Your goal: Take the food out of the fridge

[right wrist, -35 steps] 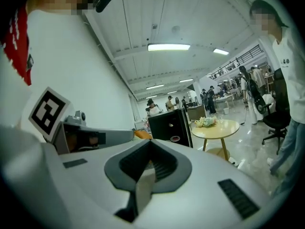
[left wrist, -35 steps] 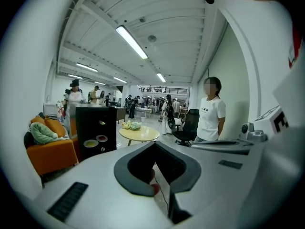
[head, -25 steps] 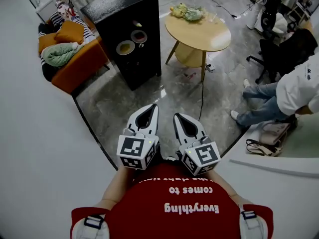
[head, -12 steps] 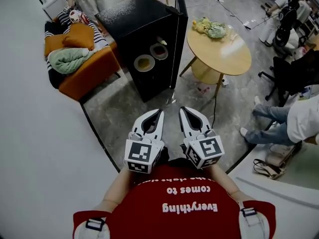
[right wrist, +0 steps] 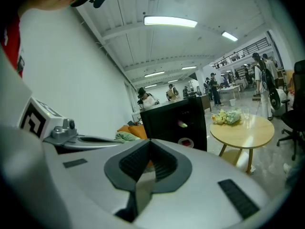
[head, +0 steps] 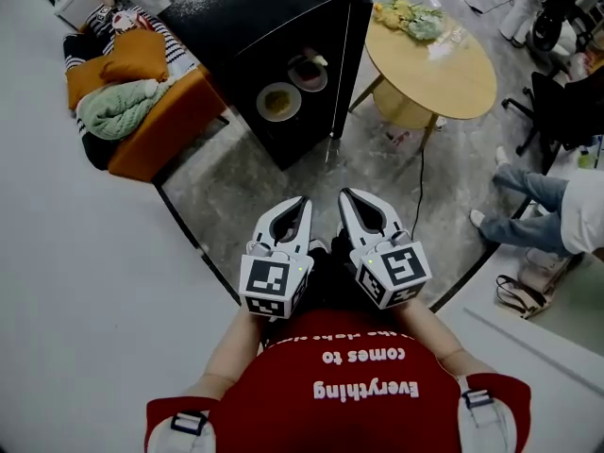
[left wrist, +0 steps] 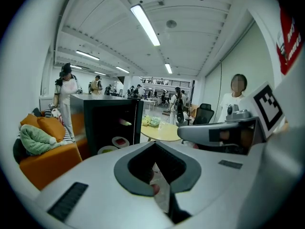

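Head view, looking steeply down. Two white hand-held grippers reach forward side by side from a person in a red shirt (head: pixel 359 413). The left gripper (head: pixel 301 202) and right gripper (head: pixel 348 195) each have their jaws pressed together on nothing.

Well ahead stands one tall black fridge (head: pixel 255 26) with its door open. It holds three foods. A round plate of yellow food (head: pixel 278 102) sits lowest and a round plate of dark red food (head: pixel 307 72) above it. Higher still is a small pale item (head: pixel 319 60), too small to identify.

Right of the fridge is one round light wooden table (head: pixel 444 74) with a yellow-green heap (head: pixel 411 17) at its far edge. To the left is one orange sofa (head: pixel 156 125) carrying a green blanket (head: pixel 113 107). A seated person's legs in jeans (head: pixel 524 220) are cut off at the right edge.

Left gripper view. The left gripper (left wrist: pixel 155 144) shows jaws meeting tip to tip, empty. The black fridge (left wrist: pixel 95 118) lies beyond, with both plates and the pale item visible. The right gripper (left wrist: pixel 214 132) crosses the right side.

Right gripper view. The right gripper (right wrist: pixel 150 141) has its jaws closed and empty. The black fridge (right wrist: pixel 167 116) stands ahead. Only the plate of dark red food (right wrist: pixel 187 141) and the pale item (right wrist: pixel 182 124) show, as the gripper body hides the rest.
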Demonstrator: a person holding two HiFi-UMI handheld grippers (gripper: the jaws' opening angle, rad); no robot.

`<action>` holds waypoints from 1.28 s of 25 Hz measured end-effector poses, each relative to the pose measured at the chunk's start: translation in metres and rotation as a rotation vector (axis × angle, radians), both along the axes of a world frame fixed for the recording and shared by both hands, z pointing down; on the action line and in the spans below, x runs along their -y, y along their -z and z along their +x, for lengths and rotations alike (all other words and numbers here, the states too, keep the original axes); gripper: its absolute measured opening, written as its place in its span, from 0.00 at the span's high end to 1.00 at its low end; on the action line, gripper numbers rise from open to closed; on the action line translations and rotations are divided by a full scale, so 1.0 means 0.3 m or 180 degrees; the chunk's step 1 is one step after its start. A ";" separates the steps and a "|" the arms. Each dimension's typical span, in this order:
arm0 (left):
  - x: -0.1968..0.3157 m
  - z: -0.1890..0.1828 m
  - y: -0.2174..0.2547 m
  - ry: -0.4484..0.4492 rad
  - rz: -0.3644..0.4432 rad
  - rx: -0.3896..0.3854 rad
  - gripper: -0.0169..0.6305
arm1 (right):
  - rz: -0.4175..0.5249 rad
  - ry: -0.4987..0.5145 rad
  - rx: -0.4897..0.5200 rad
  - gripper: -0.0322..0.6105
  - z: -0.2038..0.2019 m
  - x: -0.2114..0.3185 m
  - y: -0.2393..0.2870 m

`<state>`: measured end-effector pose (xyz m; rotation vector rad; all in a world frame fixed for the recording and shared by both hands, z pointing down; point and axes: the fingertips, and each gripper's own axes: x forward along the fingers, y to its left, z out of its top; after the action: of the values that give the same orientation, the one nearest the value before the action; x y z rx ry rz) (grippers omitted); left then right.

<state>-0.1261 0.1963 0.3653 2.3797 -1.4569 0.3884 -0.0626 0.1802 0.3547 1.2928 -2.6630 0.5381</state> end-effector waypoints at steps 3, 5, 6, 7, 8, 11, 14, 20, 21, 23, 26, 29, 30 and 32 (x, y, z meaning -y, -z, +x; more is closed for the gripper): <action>0.066 0.012 -0.017 -0.0056 0.0010 0.0088 0.96 | -0.0116 -0.0012 -0.0037 0.93 0.014 0.058 -0.033; 0.111 0.024 -0.031 -0.0074 -0.0009 0.0077 0.96 | -0.0211 0.0032 -0.0058 0.93 0.017 0.102 -0.058; 0.135 0.029 -0.040 -0.0071 -0.0025 0.0071 0.96 | -0.0263 0.0074 -0.0062 0.93 0.016 0.125 -0.073; 0.161 0.034 -0.050 -0.0066 -0.0039 0.0071 0.96 | -0.0323 0.0136 -0.0057 0.93 0.011 0.147 -0.089; 0.188 0.039 -0.059 -0.0053 -0.0050 0.0076 0.96 | -0.0395 0.0225 -0.0038 0.93 0.005 0.170 -0.105; 0.273 0.052 -0.073 0.0057 -0.0077 0.0075 0.96 | -0.0660 0.0620 0.0125 0.93 -0.025 0.240 -0.144; 0.370 0.043 -0.094 0.0230 -0.0145 0.0088 0.96 | -0.0859 0.0860 0.0263 0.93 -0.045 0.337 -0.178; 0.534 -0.006 -0.171 0.0503 -0.0085 0.0444 0.96 | -0.1132 0.1066 0.0308 0.93 -0.072 0.542 -0.309; 0.568 -0.017 -0.190 0.0558 -0.0080 0.0458 0.96 | -0.1205 0.1085 0.0314 0.91 -0.082 0.582 -0.343; 0.626 -0.043 -0.237 0.0652 -0.0132 0.0439 0.96 | -0.1396 0.1091 0.0342 0.86 -0.112 0.650 -0.427; 0.681 -0.073 -0.312 0.0766 -0.0256 0.0304 0.96 | -0.1760 0.1058 0.0424 0.83 -0.160 0.706 -0.559; 0.751 -0.119 -0.390 0.0917 -0.0292 0.0254 0.96 | -0.1977 0.0937 0.0521 0.78 -0.197 0.781 -0.657; 0.770 -0.138 -0.418 0.0953 -0.0316 0.0271 0.96 | -0.2044 0.0881 0.0584 0.75 -0.212 0.806 -0.689; 0.798 -0.170 -0.471 0.0996 -0.0362 0.0296 0.96 | -0.2185 0.0773 0.0729 0.71 -0.241 0.855 -0.764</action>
<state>-0.1772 -0.0431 0.5065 2.0261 -1.7640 0.4920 -0.1349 -0.0761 0.5839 0.7304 -2.3800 1.4588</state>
